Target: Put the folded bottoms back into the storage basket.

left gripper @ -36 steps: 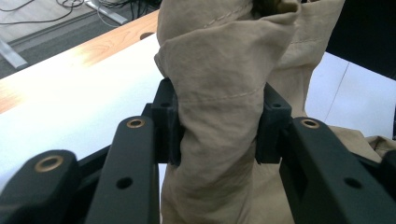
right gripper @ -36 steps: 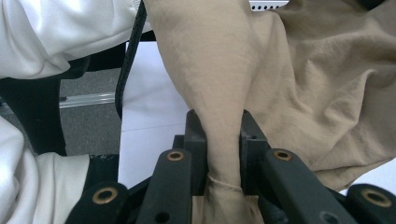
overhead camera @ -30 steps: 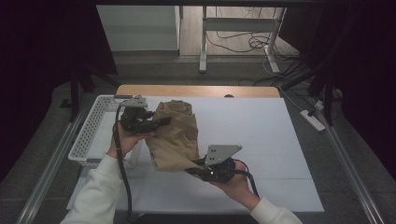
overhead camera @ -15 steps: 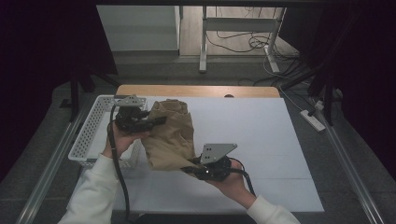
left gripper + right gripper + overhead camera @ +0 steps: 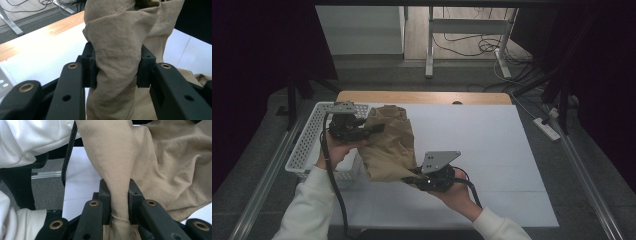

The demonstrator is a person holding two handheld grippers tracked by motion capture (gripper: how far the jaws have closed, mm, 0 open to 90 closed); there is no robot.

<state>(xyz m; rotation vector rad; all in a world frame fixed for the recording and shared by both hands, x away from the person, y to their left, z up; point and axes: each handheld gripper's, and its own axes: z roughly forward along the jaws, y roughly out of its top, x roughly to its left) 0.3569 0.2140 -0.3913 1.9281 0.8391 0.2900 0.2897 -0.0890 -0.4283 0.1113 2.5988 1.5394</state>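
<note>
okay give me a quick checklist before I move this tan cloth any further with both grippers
1. Left gripper clamped on the tan cloth: ok, a thick bunch sits between its pads.
2. Right gripper clamped on the cloth: ok, a thin fold with a hem is pinched.
3. Cloth free of the white basket: cannot tell, its left edge lies close by the rim.
4. Bare white table cover to the right for laying it down: ok.
5. Cables clear of the cloth: ok for the left cable, hanging along the sleeve.

The tan garment [image 5: 117, 57] is running past the top and bottom edges of the left gripper view, while in the high view it is covering the white basket's [image 5: 307, 145] near right corner.
</note>
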